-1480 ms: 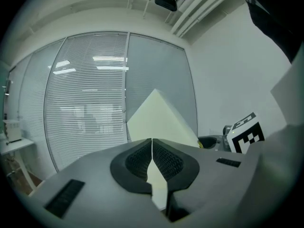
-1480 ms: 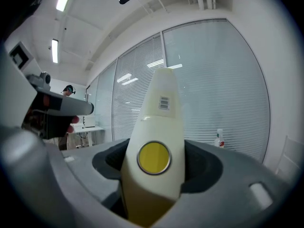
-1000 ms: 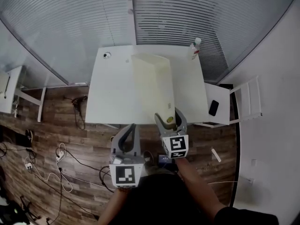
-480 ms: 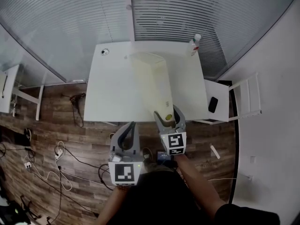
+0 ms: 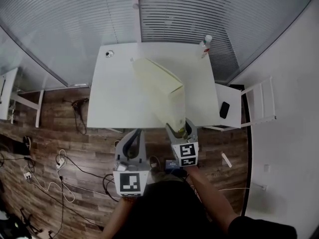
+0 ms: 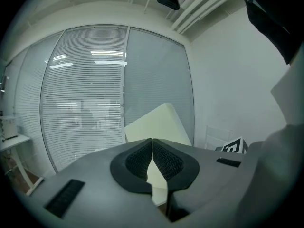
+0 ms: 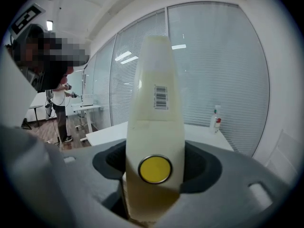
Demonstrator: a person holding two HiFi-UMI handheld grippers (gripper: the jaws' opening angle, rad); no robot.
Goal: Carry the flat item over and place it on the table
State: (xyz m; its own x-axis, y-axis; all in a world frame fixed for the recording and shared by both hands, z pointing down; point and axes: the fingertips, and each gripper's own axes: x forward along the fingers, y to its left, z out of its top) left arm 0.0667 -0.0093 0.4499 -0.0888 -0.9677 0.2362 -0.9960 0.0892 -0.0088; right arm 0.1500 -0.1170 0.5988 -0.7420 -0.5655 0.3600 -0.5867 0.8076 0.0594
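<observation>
The right hand-held gripper (image 7: pixel 154 169) clamps wide on the near end of the flat item (image 5: pixel 160 88), a cream case slanting over the table (image 5: pixel 112 101). The left hand-held gripper (image 6: pixel 152 158) is closed and empty. The item looks light, stiff and smooth. Held at 1 end, it probably levers, so a mid-edge grip would steady it.

Office, blinded glass partitions (image 5: pixel 199 19), white table (image 5: pixel 114 98), floor cables (image 5: pixel 60 159)

flat item (image 5: pixel 159 88) was positioned tilted over table (image 5: pixel 112 103), bottle (image 5: pixel 206 46) was set at its far right corner, chair (image 5: pixel 261 101) was placed right of table
</observation>
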